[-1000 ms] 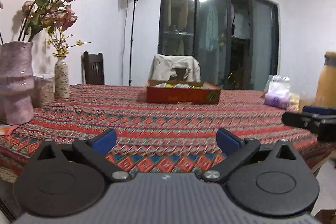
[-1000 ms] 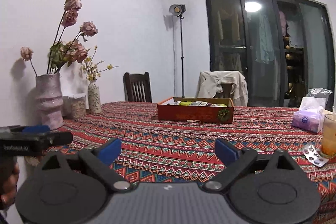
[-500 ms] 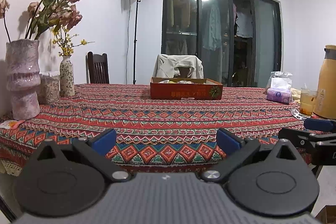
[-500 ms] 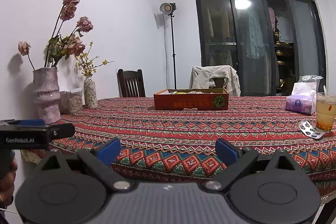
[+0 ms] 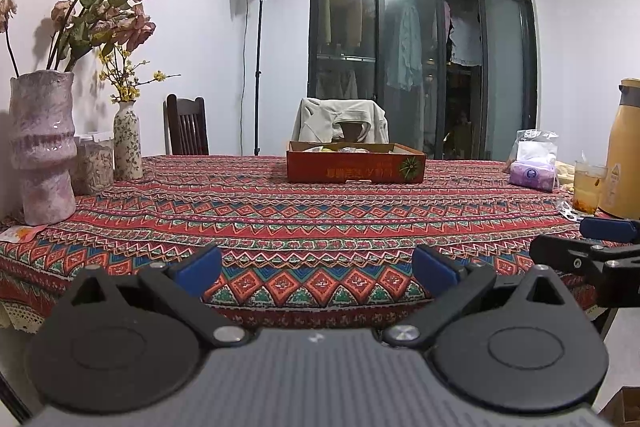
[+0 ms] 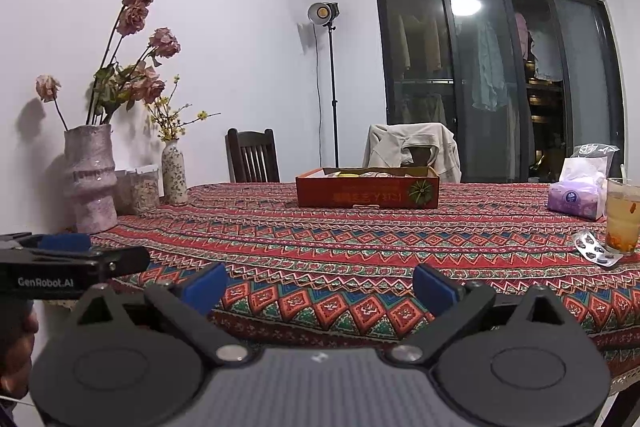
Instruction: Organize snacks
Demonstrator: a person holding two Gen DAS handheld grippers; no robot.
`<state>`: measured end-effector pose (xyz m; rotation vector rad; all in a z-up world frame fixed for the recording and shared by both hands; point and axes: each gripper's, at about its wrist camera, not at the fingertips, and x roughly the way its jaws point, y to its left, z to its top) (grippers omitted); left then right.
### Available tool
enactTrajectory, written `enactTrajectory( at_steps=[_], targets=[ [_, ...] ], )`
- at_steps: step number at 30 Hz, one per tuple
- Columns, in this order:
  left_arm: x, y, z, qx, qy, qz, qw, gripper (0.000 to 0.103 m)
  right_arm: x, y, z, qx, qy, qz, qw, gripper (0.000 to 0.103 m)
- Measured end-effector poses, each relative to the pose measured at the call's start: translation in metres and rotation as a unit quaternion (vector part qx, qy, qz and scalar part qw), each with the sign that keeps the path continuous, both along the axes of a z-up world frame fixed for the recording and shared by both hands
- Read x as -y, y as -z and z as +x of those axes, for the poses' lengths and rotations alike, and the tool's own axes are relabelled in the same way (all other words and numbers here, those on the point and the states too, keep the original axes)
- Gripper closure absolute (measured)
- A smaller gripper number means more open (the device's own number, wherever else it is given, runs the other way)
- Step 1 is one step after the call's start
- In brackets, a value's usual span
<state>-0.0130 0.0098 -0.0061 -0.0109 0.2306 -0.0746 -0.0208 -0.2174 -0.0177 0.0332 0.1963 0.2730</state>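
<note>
A shallow red cardboard box (image 5: 355,167) (image 6: 367,191) with several wrapped snacks inside sits on the far middle of the patterned tablecloth (image 5: 312,227) (image 6: 360,247). My left gripper (image 5: 316,269) is open and holds nothing, hovering at the table's near edge, well short of the box. My right gripper (image 6: 320,287) is open too, also at the near edge with nothing between its fingers. Each gripper shows at the side of the other's view. Most of the box's contents are hidden by its front wall.
Left side: a tall pink vase (image 5: 42,143) of dried roses, a jar (image 5: 94,167), a small flowered vase (image 5: 128,143). Right side: a purple tissue pack (image 6: 574,201), a glass of tea (image 6: 622,215), a pill blister (image 6: 596,251), a yellow flask (image 5: 624,151). Chairs stand behind the table.
Both grippers have pulled back and dropped lower, so the table's near edge is now in view and the box looks farther off. Both stay open.
</note>
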Motion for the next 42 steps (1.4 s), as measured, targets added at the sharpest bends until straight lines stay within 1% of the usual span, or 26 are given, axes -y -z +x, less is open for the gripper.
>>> enactTrajectory(
  at_steps=[16,19,24,31,42],
  targets=[
    [-0.0021,-0.0010,0.0006,0.001,-0.003,-0.002,1.0000,0.000,-0.0019,0.0005,0.0019,-0.002,0.000,-0.001,1.000,0.003],
    [-0.0006,-0.0009,0.0017,-0.005,0.004,0.006,1.0000,0.000,-0.0011,0.0009,0.0014,0.000,0.001,0.000,1.000,0.003],
    [0.0022,-0.0004,-0.0009,0.004,0.000,0.013,0.9999,0.000,-0.0005,0.0022,0.0012,0.000,0.002,0.001,1.000,0.003],
    [0.0023,-0.0028,-0.0020,0.009,-0.002,0.011,0.9999,0.000,-0.0004,0.0015,0.0011,0.000,0.001,0.001,1.000,0.003],
    [0.0028,-0.0027,-0.0028,0.010,-0.002,0.013,0.9999,0.000,-0.0009,0.0022,0.0002,0.002,0.003,0.002,1.000,0.003]
  ],
)
